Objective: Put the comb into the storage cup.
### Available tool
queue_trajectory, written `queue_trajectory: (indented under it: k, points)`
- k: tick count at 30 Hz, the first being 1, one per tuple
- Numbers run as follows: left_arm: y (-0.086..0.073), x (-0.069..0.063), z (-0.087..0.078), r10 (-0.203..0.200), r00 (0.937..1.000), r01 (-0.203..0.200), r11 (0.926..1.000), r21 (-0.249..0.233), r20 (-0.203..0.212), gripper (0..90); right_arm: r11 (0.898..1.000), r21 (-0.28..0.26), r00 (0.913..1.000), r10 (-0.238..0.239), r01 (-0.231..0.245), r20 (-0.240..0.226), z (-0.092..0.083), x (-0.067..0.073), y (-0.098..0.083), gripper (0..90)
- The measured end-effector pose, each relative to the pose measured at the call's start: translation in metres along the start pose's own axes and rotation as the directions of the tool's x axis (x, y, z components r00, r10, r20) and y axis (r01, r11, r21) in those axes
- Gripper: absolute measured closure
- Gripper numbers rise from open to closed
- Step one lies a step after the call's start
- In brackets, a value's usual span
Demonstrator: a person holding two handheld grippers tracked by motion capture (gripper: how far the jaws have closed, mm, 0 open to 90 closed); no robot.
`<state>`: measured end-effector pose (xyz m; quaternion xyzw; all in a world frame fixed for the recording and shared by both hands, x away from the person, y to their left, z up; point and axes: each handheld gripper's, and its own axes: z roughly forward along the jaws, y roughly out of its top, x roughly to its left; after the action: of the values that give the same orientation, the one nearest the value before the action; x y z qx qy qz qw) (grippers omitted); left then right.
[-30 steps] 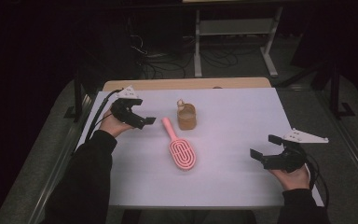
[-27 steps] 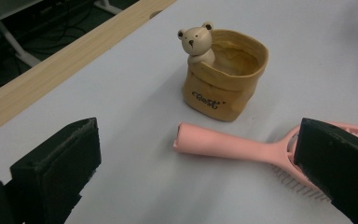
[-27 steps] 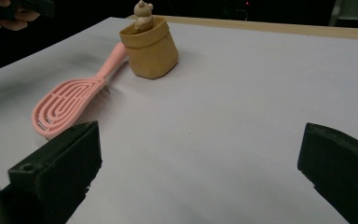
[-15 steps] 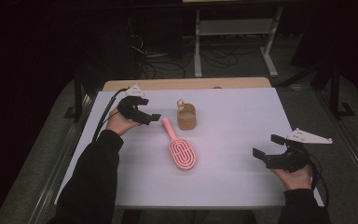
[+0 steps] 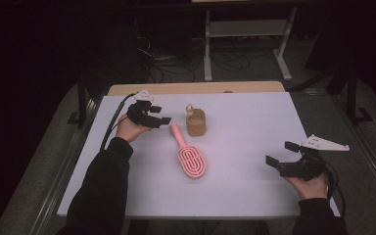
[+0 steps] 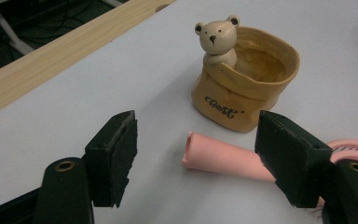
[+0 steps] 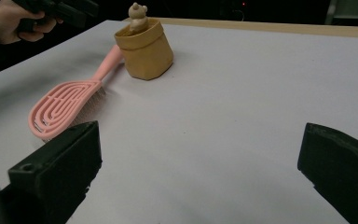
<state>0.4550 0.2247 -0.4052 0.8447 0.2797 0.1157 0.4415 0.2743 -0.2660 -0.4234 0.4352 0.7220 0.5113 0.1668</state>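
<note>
The pink hairbrush [image 5: 190,155] lies flat mid-desk, its handle tip just beside the bear pot [image 5: 196,122]. The left gripper [image 5: 162,115] hovers at that tip; its fingers, just closing, remain apart, gripping nothing. The right gripper [image 5: 280,154], fingers wide and empty, sits well apart from the brush over bare desk [image 5: 254,117] near the right edge.

My left tool [image 5: 162,116] sits at the handle end of the pink hairbrush [image 5: 190,155], jaws part-way closed with the handle tip lying between them, pads not touching it. Just beyond stands the bear pot [image 5: 196,122], close beside the handle, so there is little room on that side. The near side of the handle is bare worktop [image 5: 254,122]. My right tool [image 5: 285,159] hangs wide open over bare worktop, well apart from brush and pot, nothing blocking its way toward them.
</note>
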Motion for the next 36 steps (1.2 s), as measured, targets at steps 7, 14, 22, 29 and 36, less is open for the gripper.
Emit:
queue_trajectory:
  k: [7,14,22,29,36]
  points:
    - [-0.001,-0.002,0.011,-0.003,0.9999,0.003,1.0000,-0.003,0.017,41.6,1.000,0.001,1.0000,0.003,-0.003,-0.002,0.000,0.000,0.000,0.0]
    - [-0.004,-0.002,0.021,-0.010,1.0000,0.010,0.9996,0.026,0.000,61.2,1.000,0.005,1.0000,-0.001,0.001,-0.001,0.001,0.000,-0.001,0.0]
    - [-0.004,-0.005,0.031,-0.013,0.9999,0.013,0.9991,0.041,0.006,82.4,1.000,0.010,1.0000,0.002,-0.002,0.000,0.001,-0.001,-0.001,0.0]
    - [-0.004,-0.008,0.037,-0.003,0.9999,0.002,0.9985,0.056,0.015,89.9,1.000,0.018,1.0000,-0.003,0.003,0.000,0.003,-0.001,-0.002,0.0]
    - [-0.004,-0.012,0.047,-0.006,0.9995,0.003,0.9973,0.073,0.030,90.0,1.000,0.019,1.0000,-0.003,0.003,-0.002,0.003,0.000,-0.002,0.0]
